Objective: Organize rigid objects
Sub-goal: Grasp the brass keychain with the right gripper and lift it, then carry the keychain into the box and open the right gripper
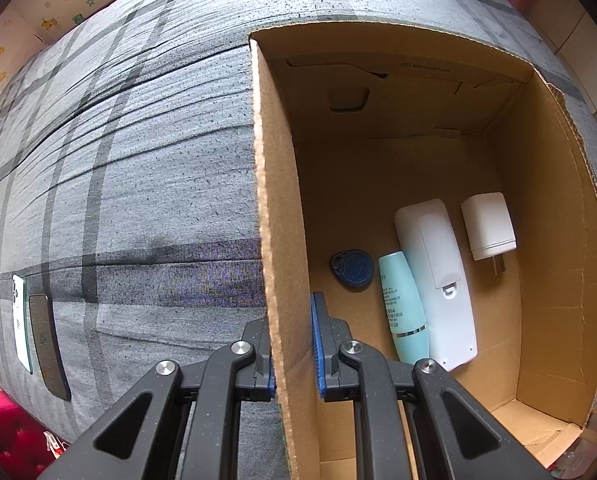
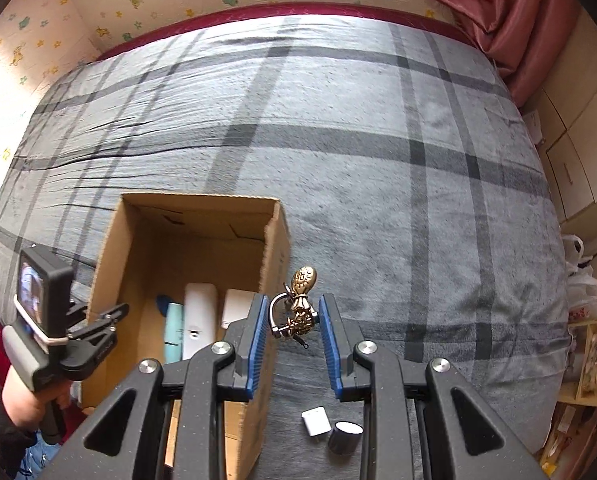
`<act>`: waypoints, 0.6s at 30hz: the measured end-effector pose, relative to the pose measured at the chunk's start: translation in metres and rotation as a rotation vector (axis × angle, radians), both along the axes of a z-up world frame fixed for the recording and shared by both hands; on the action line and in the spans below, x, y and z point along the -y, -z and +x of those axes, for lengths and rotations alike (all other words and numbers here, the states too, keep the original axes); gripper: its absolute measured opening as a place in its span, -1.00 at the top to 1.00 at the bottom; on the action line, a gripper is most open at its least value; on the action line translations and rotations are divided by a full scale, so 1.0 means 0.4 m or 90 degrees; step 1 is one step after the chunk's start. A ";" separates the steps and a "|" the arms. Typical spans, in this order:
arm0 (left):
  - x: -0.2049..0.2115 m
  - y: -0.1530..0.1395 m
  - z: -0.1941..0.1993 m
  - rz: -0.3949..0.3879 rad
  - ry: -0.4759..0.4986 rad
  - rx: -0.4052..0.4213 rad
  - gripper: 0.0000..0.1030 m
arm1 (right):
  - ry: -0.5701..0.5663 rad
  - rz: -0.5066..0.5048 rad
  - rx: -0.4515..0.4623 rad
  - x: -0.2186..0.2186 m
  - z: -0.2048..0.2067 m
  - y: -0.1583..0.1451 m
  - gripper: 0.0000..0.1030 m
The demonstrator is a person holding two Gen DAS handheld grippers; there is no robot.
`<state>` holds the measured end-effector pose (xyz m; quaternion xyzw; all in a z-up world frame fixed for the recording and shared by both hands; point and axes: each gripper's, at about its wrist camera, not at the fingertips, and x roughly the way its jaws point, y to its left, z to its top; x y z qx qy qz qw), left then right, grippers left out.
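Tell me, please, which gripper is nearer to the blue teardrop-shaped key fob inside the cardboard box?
Left. The left gripper clamps the box wall just beside the blue key fob; the right gripper holds a brass keychain outside the box.

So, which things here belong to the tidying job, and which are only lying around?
Part of the job:
- cardboard box, clamped by the left tool
- brass keychain, in the right tool
- in the box: blue key fob, mint bottle, white remote, white charger
- still on the bed: small white plug, dark cap

Just lying about:
- pink curtain
- plastic bag
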<state>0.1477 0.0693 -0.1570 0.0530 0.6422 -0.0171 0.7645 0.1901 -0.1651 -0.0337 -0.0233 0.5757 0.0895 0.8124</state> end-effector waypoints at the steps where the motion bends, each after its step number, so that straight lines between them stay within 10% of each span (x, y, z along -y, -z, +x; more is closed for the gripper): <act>1: -0.001 0.000 0.001 -0.001 -0.001 -0.001 0.73 | -0.008 0.003 0.002 -0.014 0.002 -0.008 0.47; 18: -0.019 0.004 -0.003 -0.015 -0.011 0.002 0.73 | -0.127 0.016 -0.021 -0.235 0.022 0.066 0.47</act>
